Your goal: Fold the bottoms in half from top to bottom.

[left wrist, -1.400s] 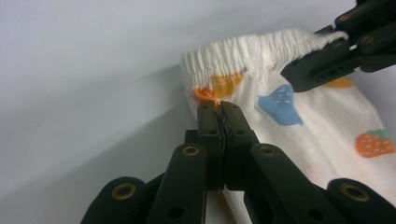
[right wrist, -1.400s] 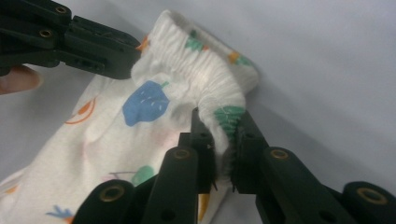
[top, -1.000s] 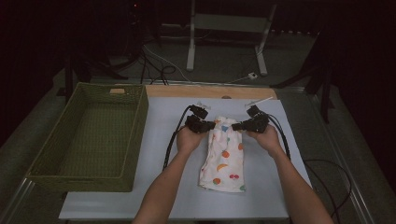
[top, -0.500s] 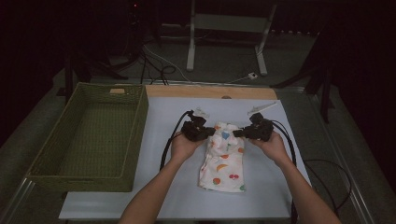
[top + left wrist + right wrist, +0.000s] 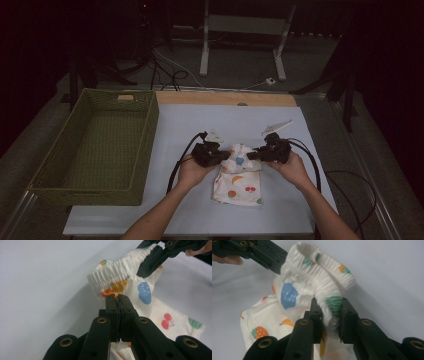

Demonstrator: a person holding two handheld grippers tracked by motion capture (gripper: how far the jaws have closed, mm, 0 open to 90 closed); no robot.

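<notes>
A small white garment (image 5: 239, 181) with a fruit print and an elastic waistband lies on the white table sheet (image 5: 200, 125). My left gripper (image 5: 227, 156) is at the waistband's left end, its jaws shut tight on a thin fold of cloth (image 5: 118, 298). My right gripper (image 5: 250, 156) is at the right end. Its jaws have just been opening, and the bunched waistband (image 5: 332, 315) still sits squeezed between them (image 5: 328, 307). The waistband end is lifted and folded over the rest of the garment (image 5: 262, 322). Each gripper view also shows the other gripper at the far end of the waistband.
A green woven basket (image 5: 149, 135) stands at the left of the table, with nothing in it. A wooden strip (image 5: 225, 98) runs along the table's far edge. Cables trail from both grippers over the sheet. Stand legs and wires lie on the dark floor behind.
Both hands have drawn back toward the near edge, pulling the waistband end over the lower part of the garment, which now looks shorter and bunched.
</notes>
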